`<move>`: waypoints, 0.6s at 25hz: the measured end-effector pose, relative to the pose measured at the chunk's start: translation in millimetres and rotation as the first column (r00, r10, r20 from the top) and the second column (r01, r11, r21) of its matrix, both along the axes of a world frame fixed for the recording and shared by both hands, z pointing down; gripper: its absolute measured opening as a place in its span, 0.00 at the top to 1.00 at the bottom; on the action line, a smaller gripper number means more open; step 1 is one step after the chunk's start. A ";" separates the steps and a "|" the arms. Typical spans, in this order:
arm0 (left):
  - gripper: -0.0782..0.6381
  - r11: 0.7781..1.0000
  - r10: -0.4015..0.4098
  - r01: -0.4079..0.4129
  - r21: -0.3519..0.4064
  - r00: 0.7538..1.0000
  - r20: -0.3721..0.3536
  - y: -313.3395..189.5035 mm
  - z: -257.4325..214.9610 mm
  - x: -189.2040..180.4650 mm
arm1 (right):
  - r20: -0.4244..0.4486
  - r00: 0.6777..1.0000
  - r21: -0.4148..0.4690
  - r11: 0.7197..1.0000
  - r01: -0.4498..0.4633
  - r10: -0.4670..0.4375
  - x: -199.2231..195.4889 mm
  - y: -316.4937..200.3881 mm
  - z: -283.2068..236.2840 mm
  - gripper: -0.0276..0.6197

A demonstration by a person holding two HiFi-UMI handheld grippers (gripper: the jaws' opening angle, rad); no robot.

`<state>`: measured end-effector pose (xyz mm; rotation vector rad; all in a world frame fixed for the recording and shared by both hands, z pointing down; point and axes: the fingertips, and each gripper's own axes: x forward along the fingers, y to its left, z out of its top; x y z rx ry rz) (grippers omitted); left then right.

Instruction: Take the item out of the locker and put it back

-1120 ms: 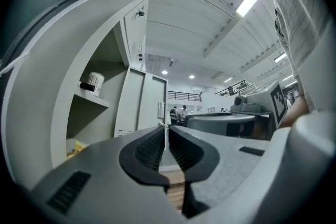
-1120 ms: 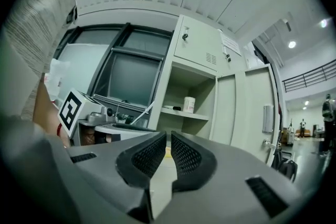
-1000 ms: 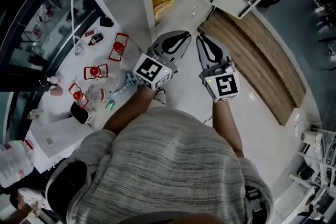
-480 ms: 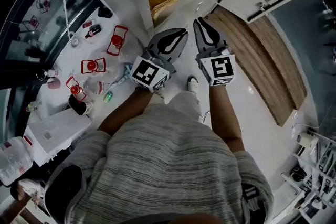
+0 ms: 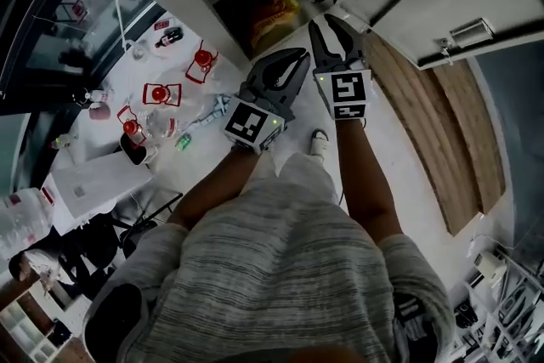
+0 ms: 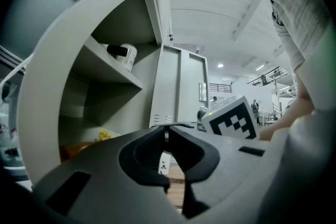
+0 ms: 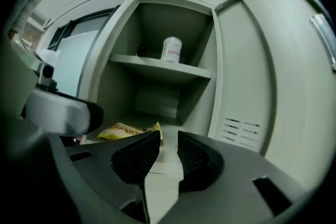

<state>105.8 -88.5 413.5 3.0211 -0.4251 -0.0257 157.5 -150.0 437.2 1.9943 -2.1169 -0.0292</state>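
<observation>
1. Table [image 5: 174,55] at the person's 10 o'clock, cluttered with red-framed items [image 5: 157,93] and small bottles.
2. Locker [image 7: 157,70] at 12 o'clock, open. White can [image 7: 171,50] stands upright on the upper shelf.
3. Yellow snack bag [image 5: 274,17], the task item, lies flat on the lower compartment floor, toward its left side, touching neither gripper.
4. Left gripper [image 5: 299,55] held level outside the locker, bag at its 11 o'clock. Its fingertips meet with nothing between them, empty.
5. Right gripper [image 7: 168,136] sits just beside the left one, at its 2 o'clock, tips at the locker threshold. Its jaws have just been opening and stand slightly apart; only bare locker floor shows through the gap. In its own view the bag is at 10 o'clock of the pads, near but apart.
6. Locker door [image 7: 262,71] swung wide at 1 o'clock, vent slots low on its inner face.
7. Wooden floor strip [image 5: 442,132] at 3 o'clock, beyond the person's right forearm.
</observation>
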 end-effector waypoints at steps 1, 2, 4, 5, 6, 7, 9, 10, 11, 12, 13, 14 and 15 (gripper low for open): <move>0.87 1.000 -0.021 0.021 -0.001 1.000 0.005 -3.1 1.3 0.2 | -0.005 1.000 -0.011 1.000 0.001 -0.001 2.6 -6.4 4.0 0.81; 0.87 0.999 -0.041 0.041 -0.001 0.999 0.011 -5.8 3.0 -0.1 | -0.007 1.000 -0.021 1.000 0.001 -0.001 4.9 -12.4 7.8 0.80; 0.87 0.997 -0.077 0.077 -0.002 0.997 0.022 -11.2 7.0 -1.9 | -0.008 1.000 -0.041 0.999 0.003 -0.003 7.9 -23.7 13.9 0.81; 0.87 0.995 -0.096 0.096 -0.005 0.995 0.027 -14.0 9.0 -3.6 | -0.014 1.000 -0.050 0.999 0.006 -0.007 7.8 -28.9 16.5 0.81; 0.87 0.993 -0.115 0.115 -0.009 0.993 0.030 -16.5 10.9 -5.7 | -0.024 1.000 -0.060 0.998 0.012 -0.013 6.9 -33.5 19.2 0.81; 0.87 0.991 -0.133 0.133 -0.013 0.991 0.032 -18.9 12.3 -7.8 | -0.033 0.999 -0.071 0.997 0.015 -0.017 5.9 -37.6 22.2 0.81; 0.87 0.987 -0.161 0.161 -0.018 0.987 0.029 -23.3 14.4 -10.5 | -0.043 0.999 -0.096 0.995 0.006 -0.010 7.0 -44.3 29.1 0.81; 0.87 0.985 -0.171 0.172 -0.021 0.985 0.027 -24.9 15.5 -11.2 | -0.043 0.999 -0.109 0.994 -0.003 -0.002 8.5 -46.9 33.0 0.81; 0.87 0.983 -0.180 0.181 -0.023 0.983 0.027 -26.0 16.6 -11.8 | -0.040 0.999 -0.119 0.993 -0.009 0.004 9.6 -49.6 36.1 0.81; 0.87 0.982 -0.188 0.189 -0.025 0.982 0.027 -26.6 17.8 -12.3 | -0.038 0.999 -0.126 0.992 -0.011 0.006 9.9 -52.6 37.9 0.81; 0.87 0.980 -0.196 0.197 -0.027 0.980 0.028 -26.9 18.6 -12.9 | -0.041 0.999 -0.132 0.991 -0.013 0.008 9.9 -55.8 38.5 0.81; 0.87 0.979 -0.203 0.204 -0.028 0.979 0.029 -27.1 19.2 -13.4 | -0.048 0.999 -0.139 0.990 -0.016 0.009 10.2 -59.0 38.8 0.81; 0.87 0.977 -0.209 0.210 -0.029 0.977 0.030 -27.3 19.6 -13.9 | -0.054 0.998 -0.148 0.989 -0.020 0.012 11.2 -61.9 39.8 0.81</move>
